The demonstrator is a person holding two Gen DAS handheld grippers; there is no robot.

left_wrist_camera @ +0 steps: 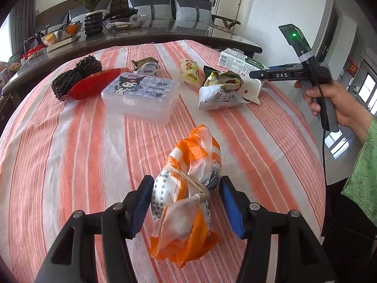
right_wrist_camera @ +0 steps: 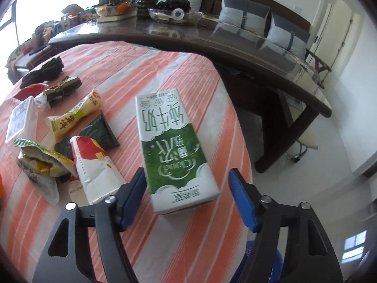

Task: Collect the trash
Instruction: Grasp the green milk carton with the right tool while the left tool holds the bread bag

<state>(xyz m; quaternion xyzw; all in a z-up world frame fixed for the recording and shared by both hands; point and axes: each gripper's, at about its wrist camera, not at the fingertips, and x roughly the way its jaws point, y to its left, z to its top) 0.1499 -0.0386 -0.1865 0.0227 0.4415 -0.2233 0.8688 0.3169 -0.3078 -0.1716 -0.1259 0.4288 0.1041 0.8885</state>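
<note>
Two pickups are lined up at once, and each turns on how the trash lies between the fingers. In the left wrist view the left gripper (left_wrist_camera: 186, 202) is spread open around the orange plastic bag (left_wrist_camera: 188, 188), a bundle tied with a rubber band that lies on the striped counter (left_wrist_camera: 70, 153) with its long axis running roughly from 6 to 12 o'clock — straight along the fingers, so the pads would close across its narrow waist. The blue pads sit at 9 and 3 o'clock of the bundle, just beside it; whether the left pad touches the plastic I cannot tell. In the right wrist view the right gripper (right_wrist_camera: 186, 198) is likewise open, straddling the near end of the milk carton (right_wrist_camera: 174, 151), which lies flat close to the counter's edge with its long axis pointing to about 11 o'clock, slightly skewed from the fingers. The left pad is close to the carton's side, while the right pad stands clearly apart at 3 o'clock. From the left view the right hand (left_wrist_camera: 329, 103) holds its tool level, reaching in from 3 o'clock toward the wrappers (left_wrist_camera: 223, 89) at the far right of the counter. Judging by this, each gripper is nearer its own item, and closing is the likely next step — the carton perhaps needing a small twist first.
</note>
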